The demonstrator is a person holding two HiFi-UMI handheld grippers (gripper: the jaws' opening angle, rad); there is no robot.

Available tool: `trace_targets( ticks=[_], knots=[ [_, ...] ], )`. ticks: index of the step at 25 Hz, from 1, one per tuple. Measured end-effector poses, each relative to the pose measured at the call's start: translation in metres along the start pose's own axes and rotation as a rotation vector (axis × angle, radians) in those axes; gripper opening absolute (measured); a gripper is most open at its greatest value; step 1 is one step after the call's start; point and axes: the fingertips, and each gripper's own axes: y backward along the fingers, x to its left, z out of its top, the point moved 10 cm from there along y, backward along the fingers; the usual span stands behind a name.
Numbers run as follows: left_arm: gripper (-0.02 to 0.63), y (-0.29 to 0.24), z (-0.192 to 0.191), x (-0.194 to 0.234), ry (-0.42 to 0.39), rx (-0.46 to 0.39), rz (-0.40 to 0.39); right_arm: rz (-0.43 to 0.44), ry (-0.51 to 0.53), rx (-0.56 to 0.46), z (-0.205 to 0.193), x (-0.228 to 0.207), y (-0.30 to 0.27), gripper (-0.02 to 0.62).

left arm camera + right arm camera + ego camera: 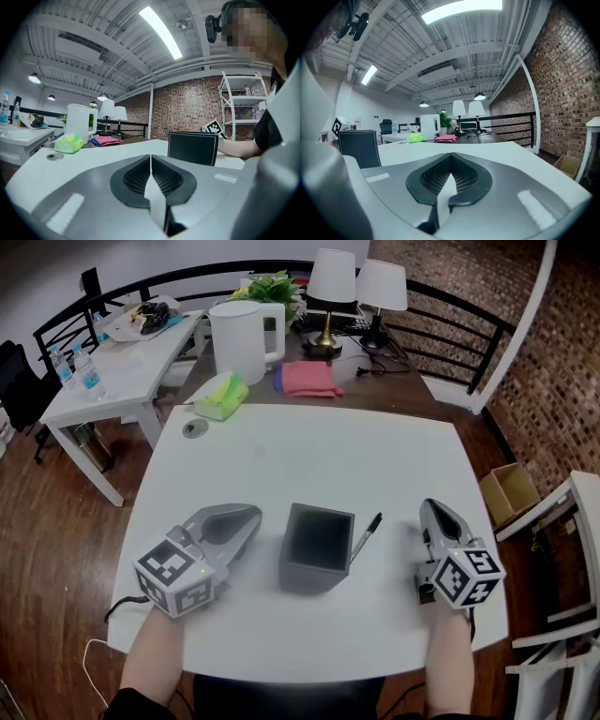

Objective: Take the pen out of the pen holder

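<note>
A black square pen holder (317, 546) stands upright at the middle of the white table (309, 451). A black pen (366, 535) lies flat on the table just right of the holder, apart from both grippers. My left gripper (251, 516) rests left of the holder, its jaws shut with nothing between them. At the right, my right gripper (434, 507) is shut and empty too, beyond the pen. The left gripper view has the holder (193, 148) ahead to the right of the left gripper (151, 157). In the right gripper view the holder (358, 147) stands left of the right gripper (451, 156).
At the table's far edge sit a white kettle (242, 338), a green packet (222, 396), a pink cloth (307, 379) and a small round disc (195, 428). Two lamps (330, 296) stand behind. A cardboard box (511, 491) is on the floor at right.
</note>
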Motion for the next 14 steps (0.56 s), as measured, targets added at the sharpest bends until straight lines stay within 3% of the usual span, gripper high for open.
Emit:
trace_targets(
  ticks=[14],
  knots=[
    [0.008, -0.0005, -0.0009, 0.0004, -0.003, 0.002, 0.0, 0.013, -0.008, 0.011, -0.0029, -0.0003, -0.0013, 0.012]
  ],
)
